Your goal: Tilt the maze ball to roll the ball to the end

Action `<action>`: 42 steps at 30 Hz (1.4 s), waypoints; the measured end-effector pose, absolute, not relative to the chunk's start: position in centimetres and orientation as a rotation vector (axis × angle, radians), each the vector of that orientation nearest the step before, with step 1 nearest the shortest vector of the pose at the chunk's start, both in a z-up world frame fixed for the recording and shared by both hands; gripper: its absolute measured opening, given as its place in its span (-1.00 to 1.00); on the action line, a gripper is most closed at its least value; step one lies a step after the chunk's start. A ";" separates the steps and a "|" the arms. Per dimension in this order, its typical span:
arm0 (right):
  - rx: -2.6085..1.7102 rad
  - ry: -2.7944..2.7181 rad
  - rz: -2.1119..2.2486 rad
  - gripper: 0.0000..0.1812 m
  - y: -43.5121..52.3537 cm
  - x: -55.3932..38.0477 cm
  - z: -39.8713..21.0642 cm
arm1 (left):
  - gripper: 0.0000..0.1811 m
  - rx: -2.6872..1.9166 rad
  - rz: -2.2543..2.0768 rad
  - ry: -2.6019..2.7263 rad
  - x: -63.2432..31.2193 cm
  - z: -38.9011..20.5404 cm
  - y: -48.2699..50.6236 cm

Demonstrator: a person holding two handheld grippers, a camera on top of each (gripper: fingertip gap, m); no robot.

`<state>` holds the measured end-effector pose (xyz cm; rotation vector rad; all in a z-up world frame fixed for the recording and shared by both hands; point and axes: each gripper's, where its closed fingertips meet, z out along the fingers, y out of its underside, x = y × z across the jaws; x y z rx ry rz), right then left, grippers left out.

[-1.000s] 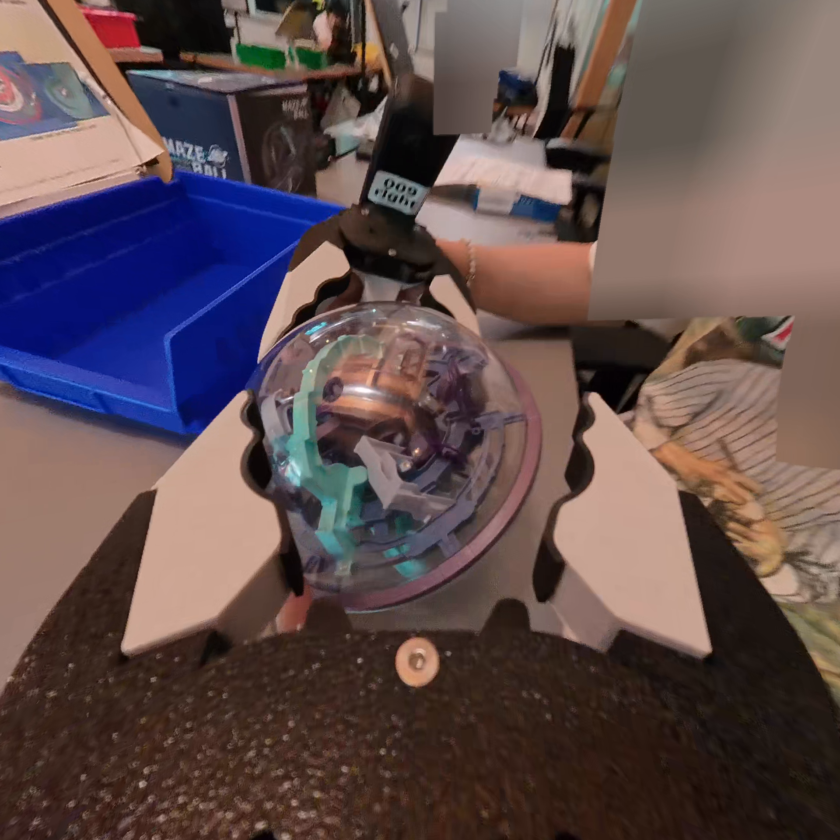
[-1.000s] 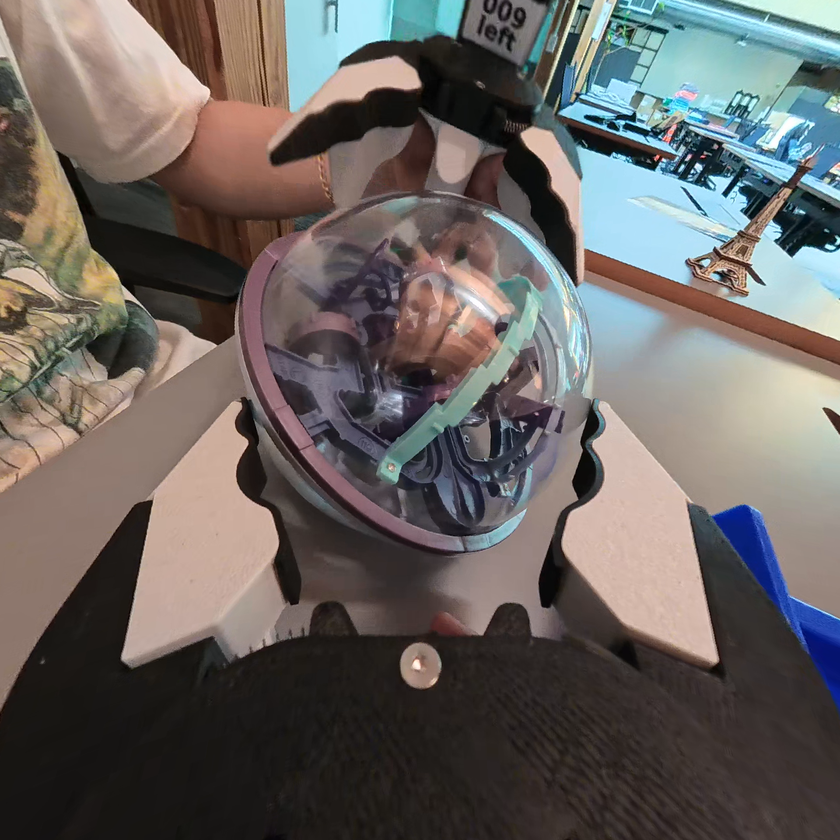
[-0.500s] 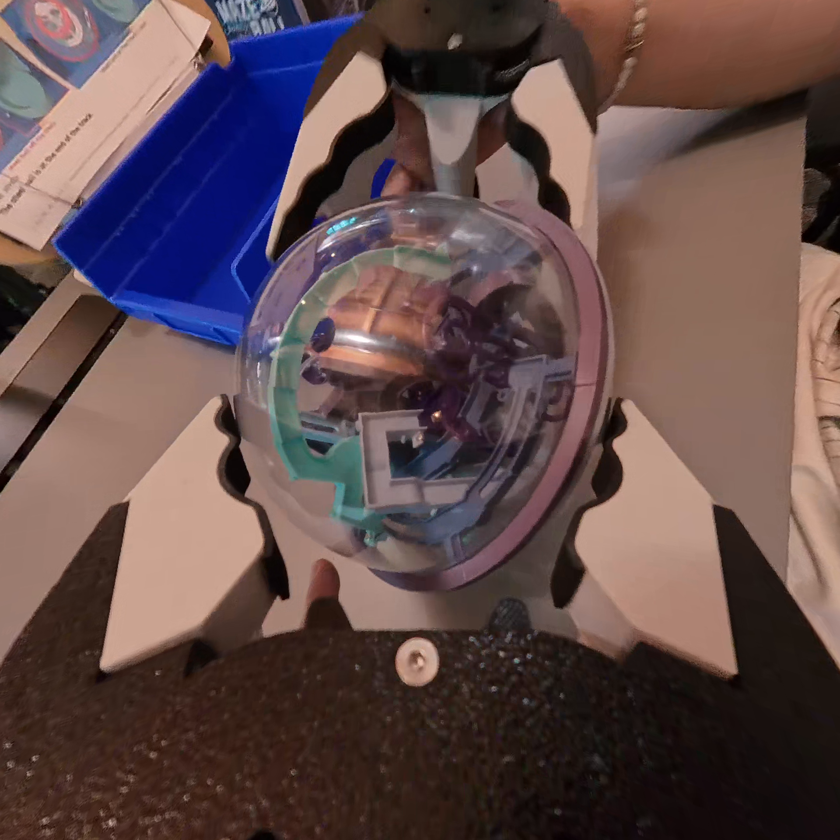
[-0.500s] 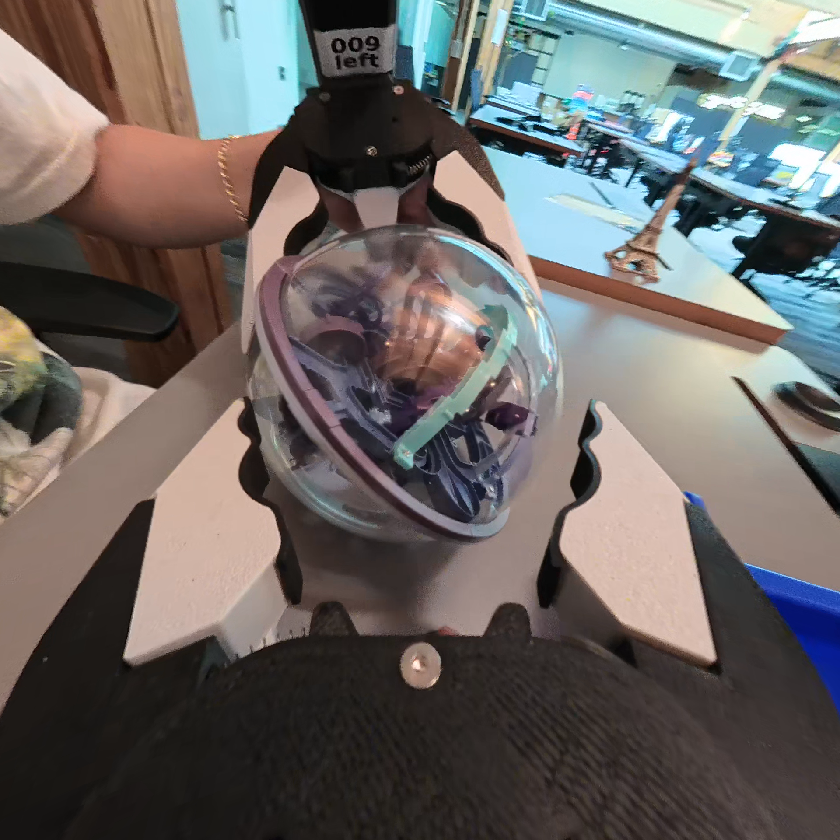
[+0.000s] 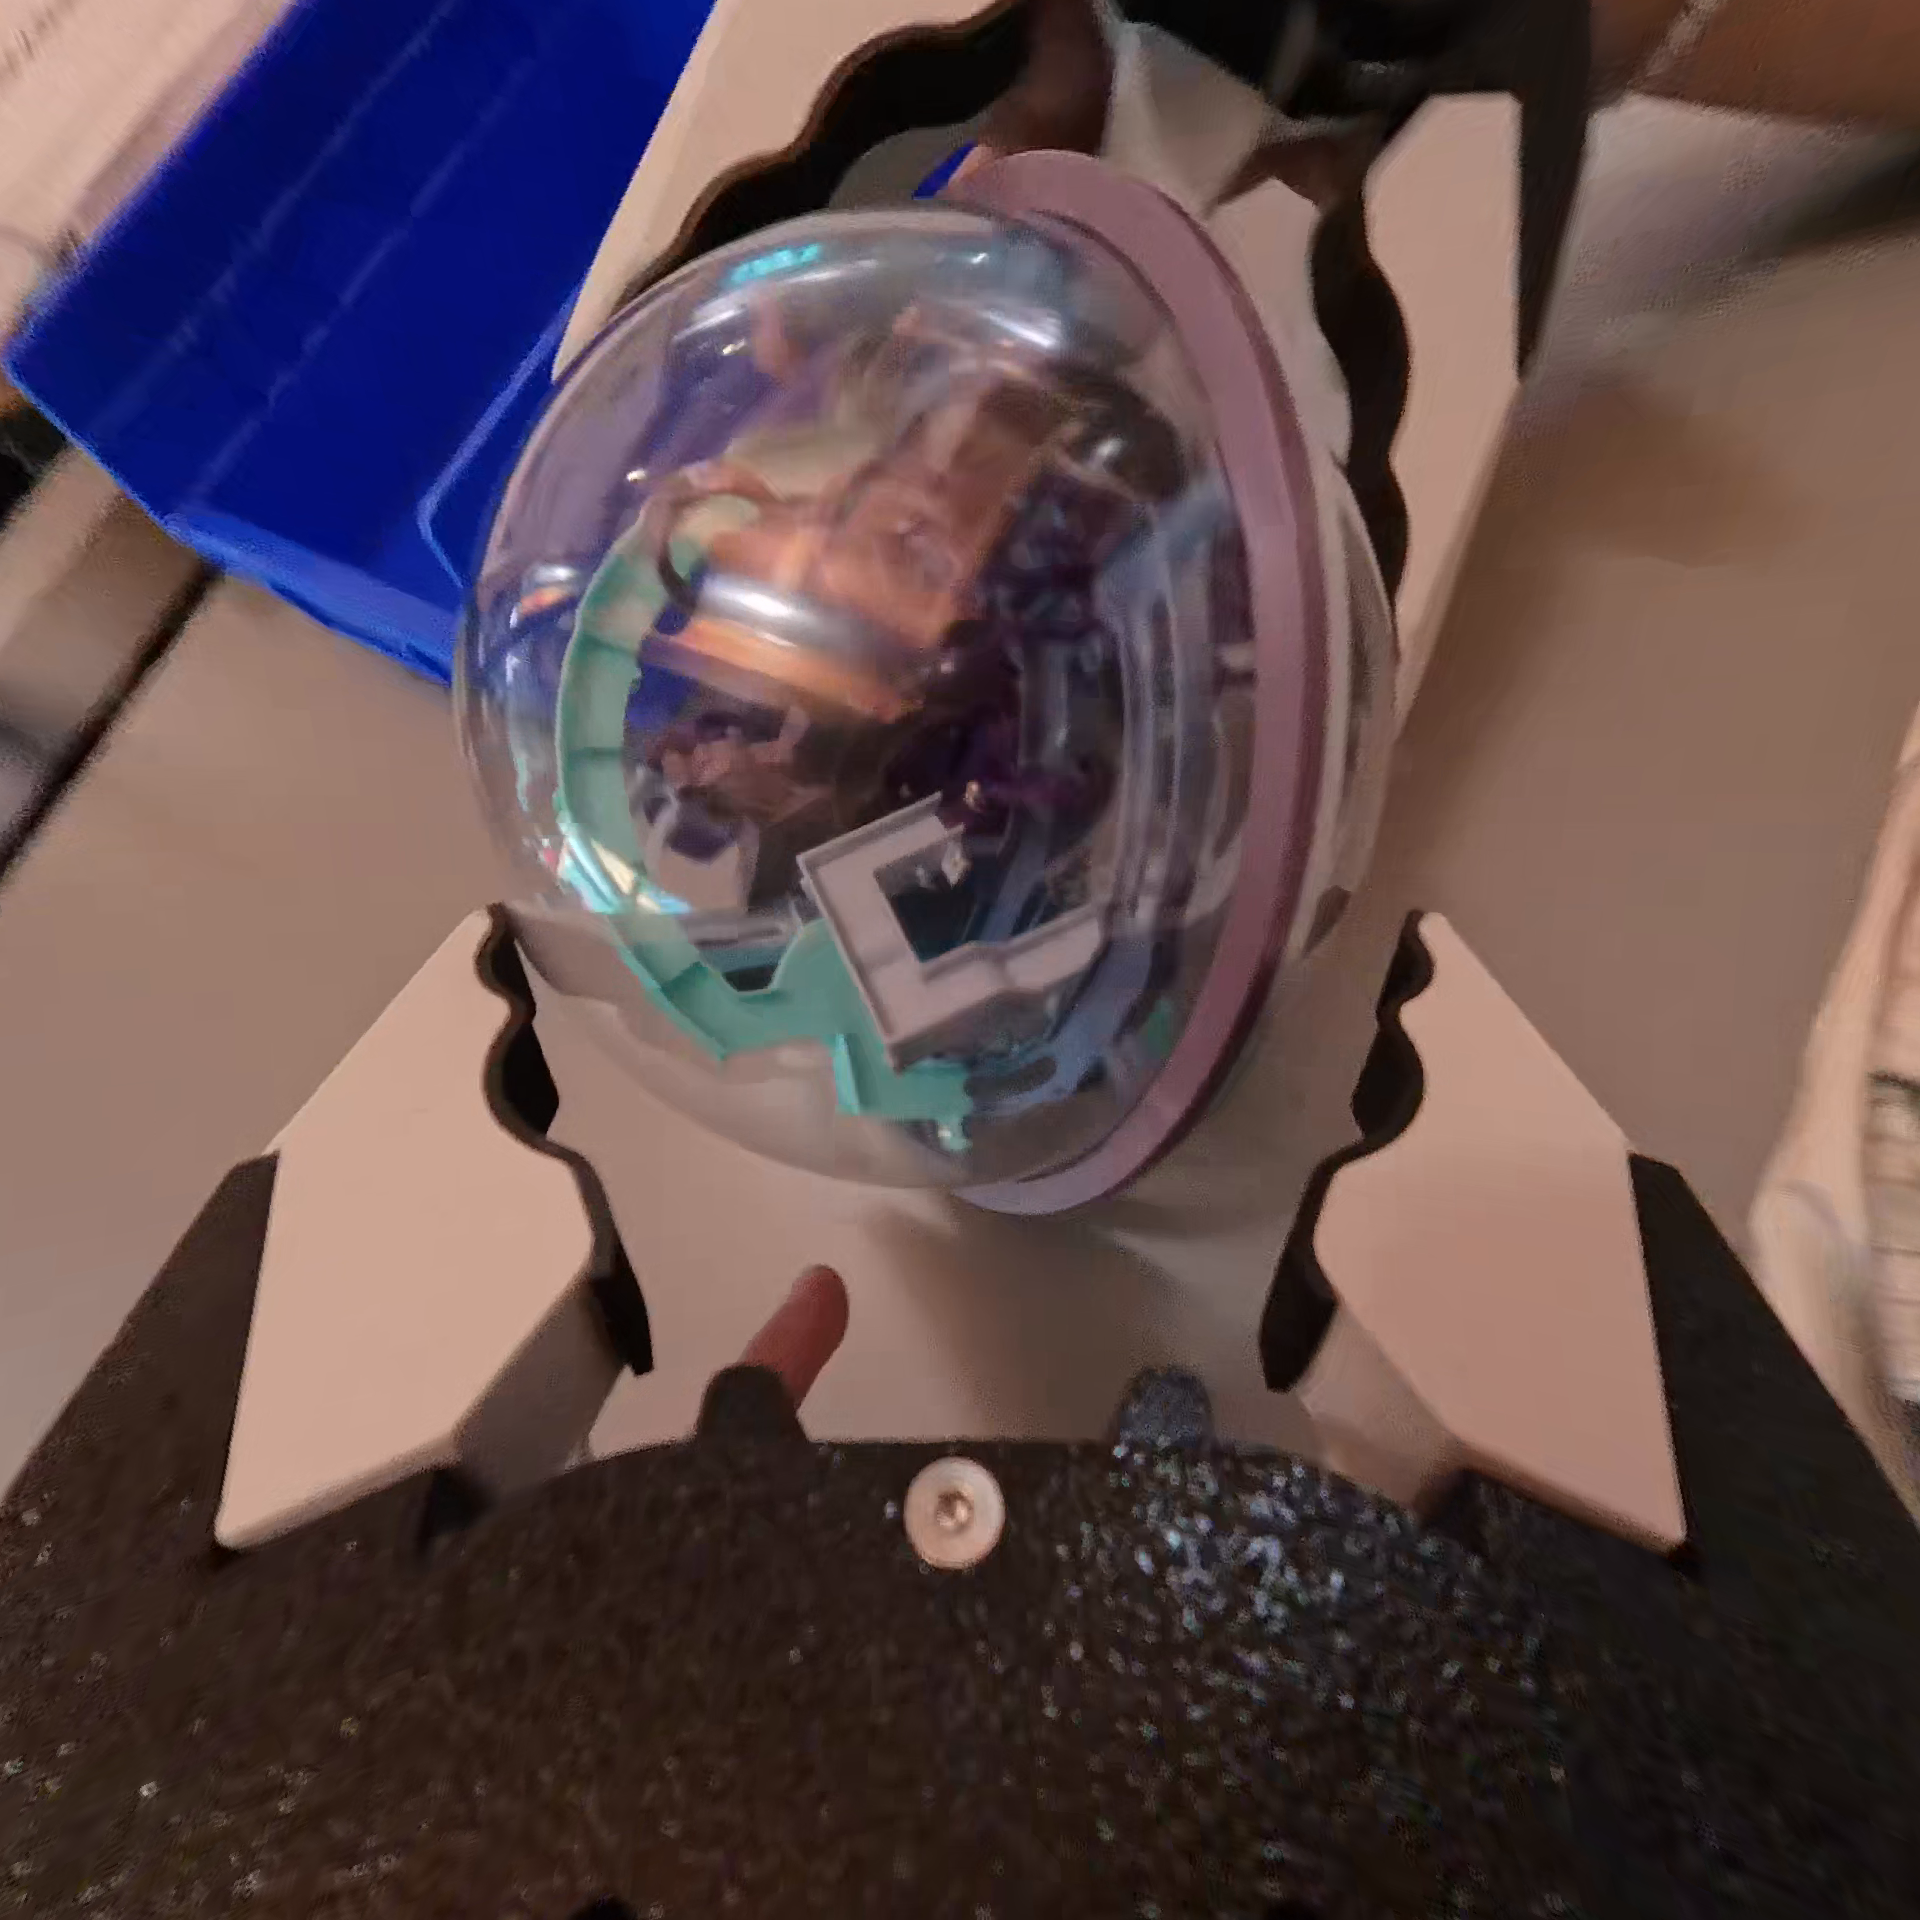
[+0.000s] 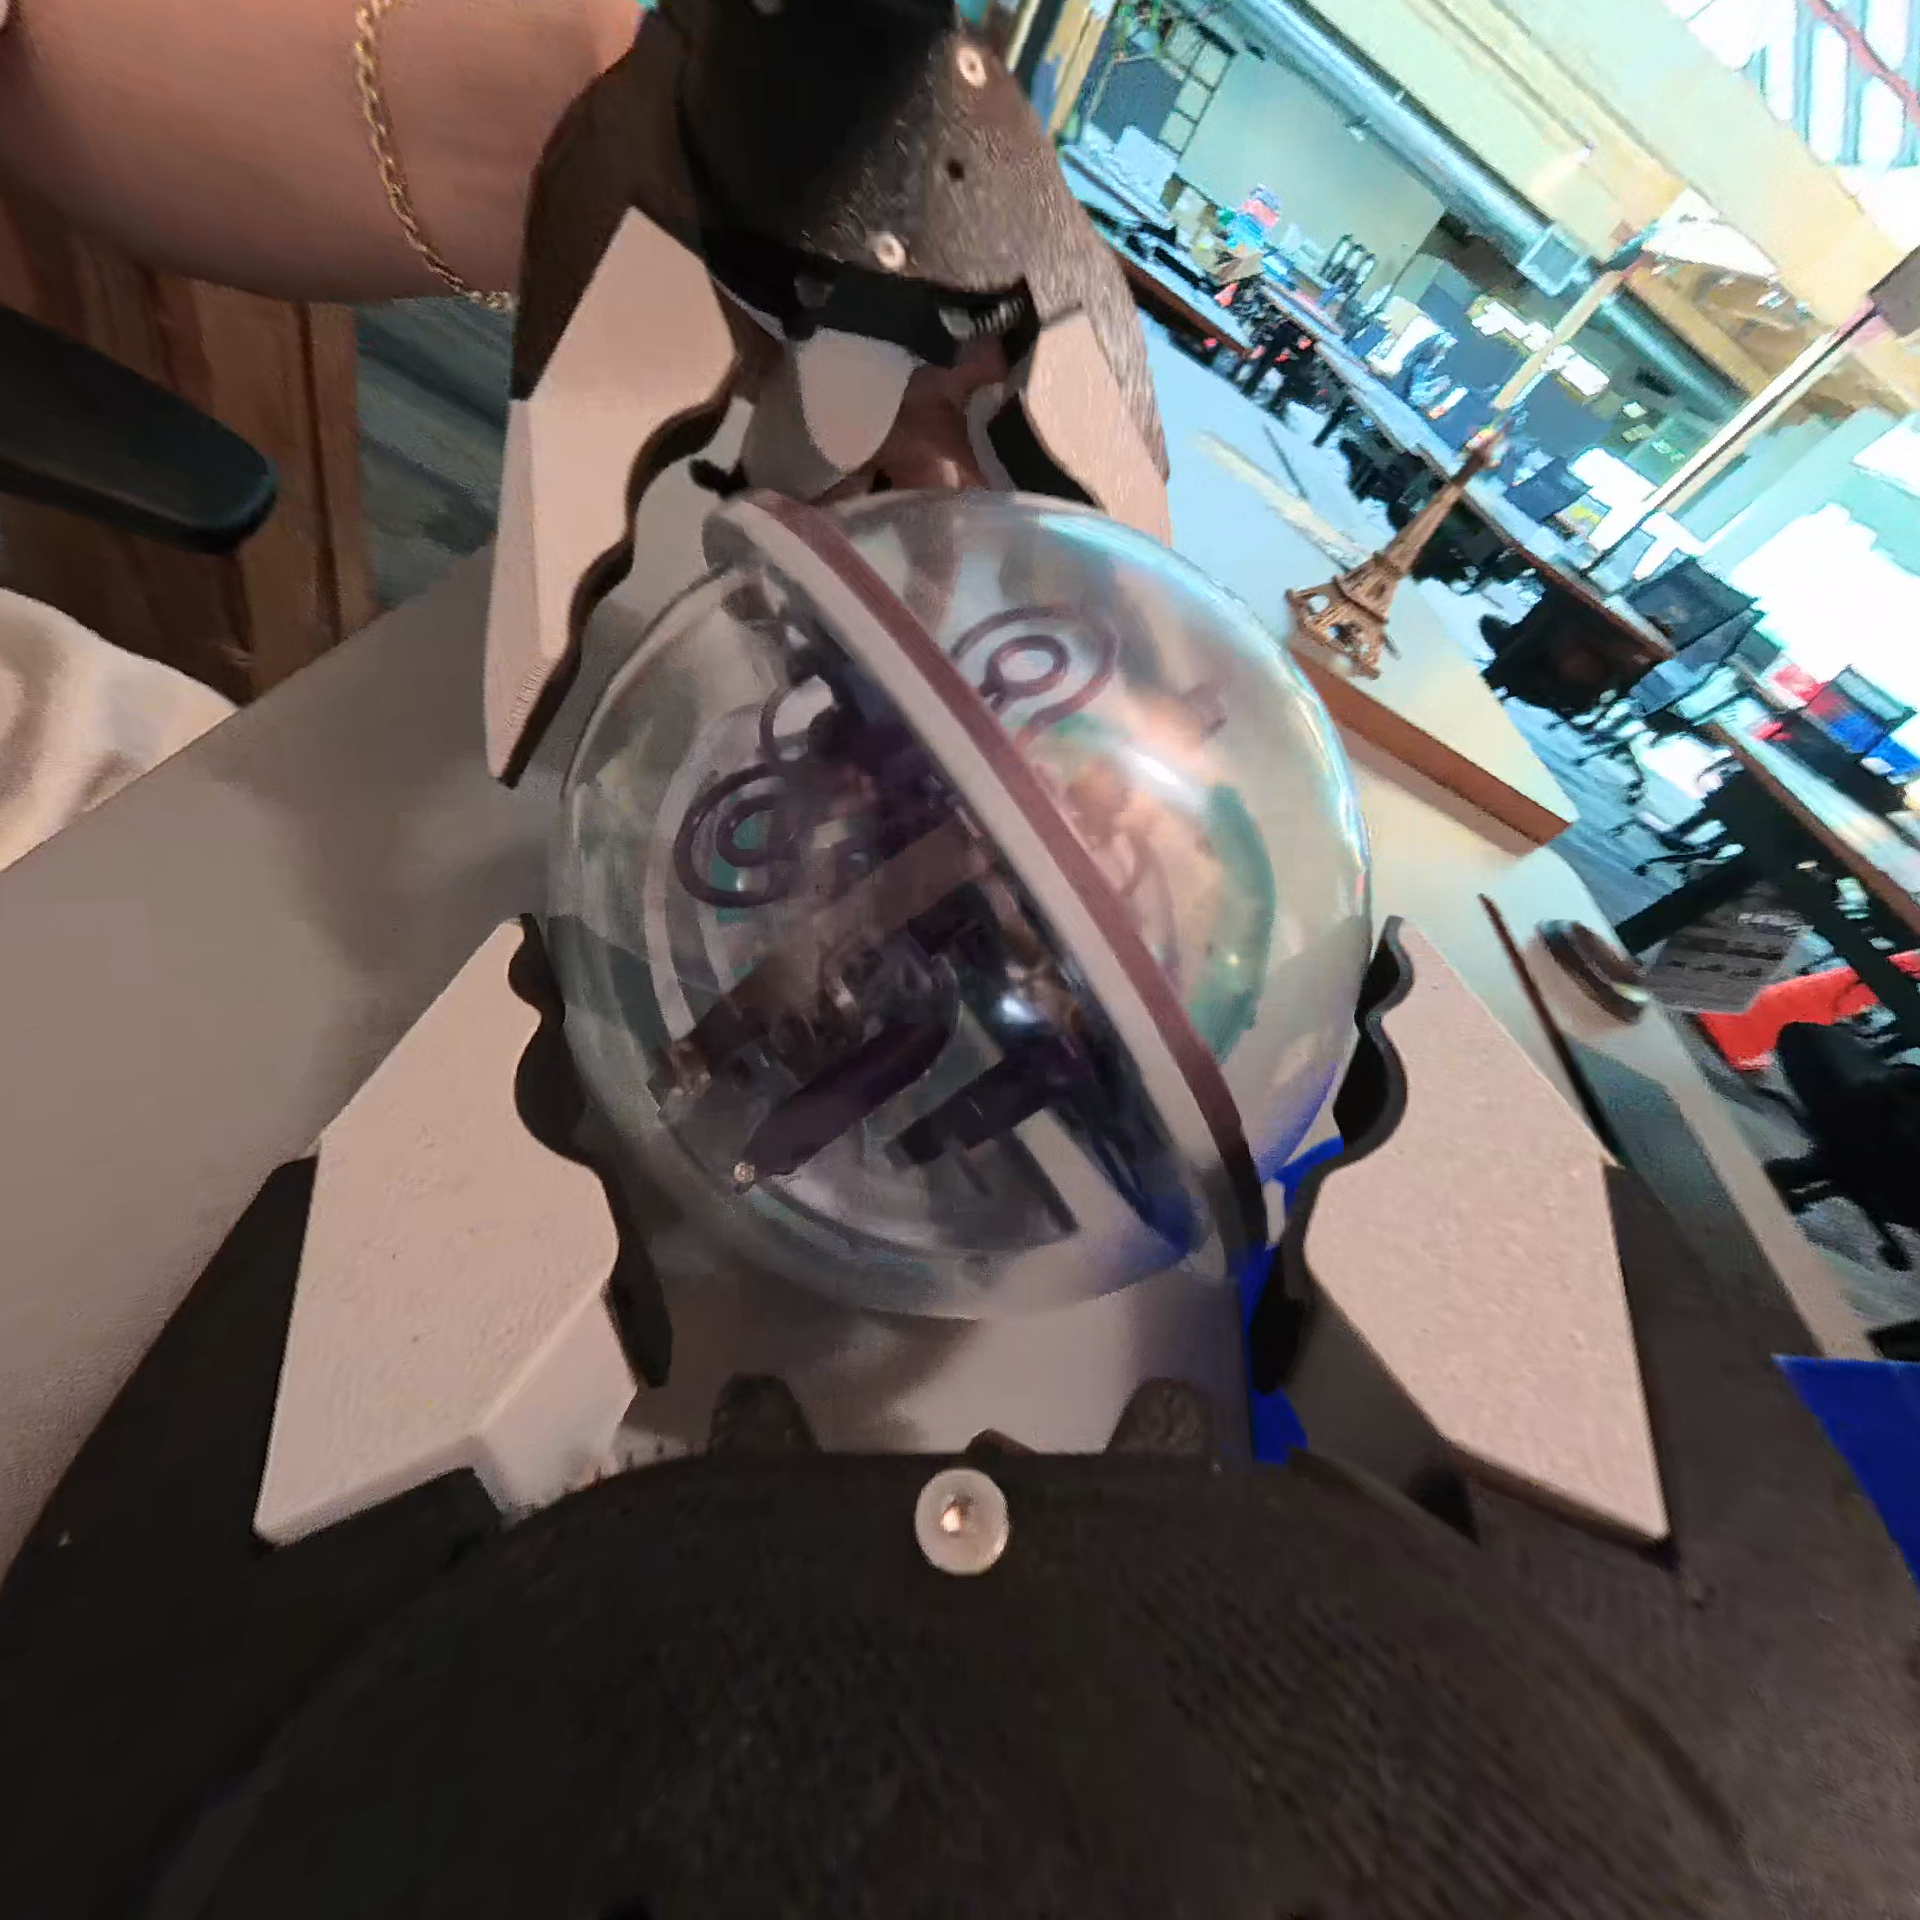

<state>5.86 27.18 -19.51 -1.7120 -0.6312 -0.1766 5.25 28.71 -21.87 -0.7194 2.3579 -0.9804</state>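
Note:
The maze ball [image 5: 914,675] is a clear sphere with a purple ring around it and teal, grey and purple tracks inside. It is held above the table, squeezed between my two grippers from opposite sides. My left gripper [image 5: 951,935] is wide open, and its fingertips [image 5: 488,956] rest against the sphere. My right gripper [image 6: 956,935] is also wide open and cradles the ball [image 6: 935,914] the same way. The opposite gripper's fingers [image 5: 1455,468] [image 6: 561,520] show behind the ball in each view. A small silver bead [image 6: 743,1174] sits at the tip of a purple track.
A blue bin [image 5: 260,312] stands on the table [image 5: 208,883] to the left, and its corner shows in the right wrist view [image 6: 1849,1455]. A small tower model [image 6: 1361,592] stands on the neighbouring table. A person's arm [image 6: 208,156] and a black armrest [image 6: 125,468] are close by.
Both grippers have tilted and turned the ball. The purple ring now runs steeply across the sphere. The left wrist view now looks down at the table.

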 end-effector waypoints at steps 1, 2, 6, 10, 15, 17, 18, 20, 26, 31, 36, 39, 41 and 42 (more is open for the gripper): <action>-1.729 -0.633 -0.140 0.63 26.8 6.1 -19.8 | 0.69 -0.633 -0.969 2.339 5.2 -21.7 28.4; -1.750 -0.639 -0.101 0.62 26.5 6.3 -20.3 | 0.68 -0.539 -0.970 2.316 5.2 -21.4 28.1; -1.787 -0.685 0.039 0.61 25.8 5.7 -21.6 | 0.71 -0.428 -1.084 2.282 5.0 -20.9 26.8; -1.771 -0.672 0.098 0.61 26.0 5.4 -21.2 | 0.73 -0.506 -1.099 2.297 5.0 -21.3 27.0; -1.752 -0.588 0.061 0.61 26.1 5.8 -20.4 | 0.74 -0.649 -1.078 2.283 4.7 -21.7 28.0; -1.733 -0.547 0.009 0.59 26.1 6.1 -20.0 | 0.74 -0.746 -1.094 2.254 4.8 -21.8 28.4; -1.730 -0.541 -0.032 0.55 26.1 6.2 -19.9 | 0.74 -0.802 -1.108 2.224 5.0 -21.7 28.6; -1.723 -0.571 -0.163 0.43 26.0 6.2 -19.6 | 0.73 -0.880 -1.122 2.155 5.4 -21.6 29.1; -1.635 -0.659 -0.130 0.48 26.3 3.7 -17.7 | 0.73 -0.951 -1.192 2.124 4.8 -22.0 27.5; -1.644 -0.752 -0.112 0.55 26.5 3.1 -17.8 | 0.69 -0.878 -1.129 2.112 4.1 -22.6 27.5; -1.703 -0.861 -0.089 0.54 26.4 2.9 -18.1 | 0.60 -0.771 -1.198 2.068 3.4 -21.4 27.7; -1.702 -0.907 -0.044 0.50 26.6 2.3 -17.8 | 0.65 -0.682 -1.246 2.038 3.3 -20.4 27.3; -1.696 -0.920 -0.026 0.50 26.8 2.1 -17.6 | 0.69 -0.694 -1.255 2.075 3.4 -20.7 27.5; -1.694 -0.913 -0.017 0.50 27.0 2.1 -17.6 | 0.69 -0.708 -1.261 2.079 3.5 -20.7 27.6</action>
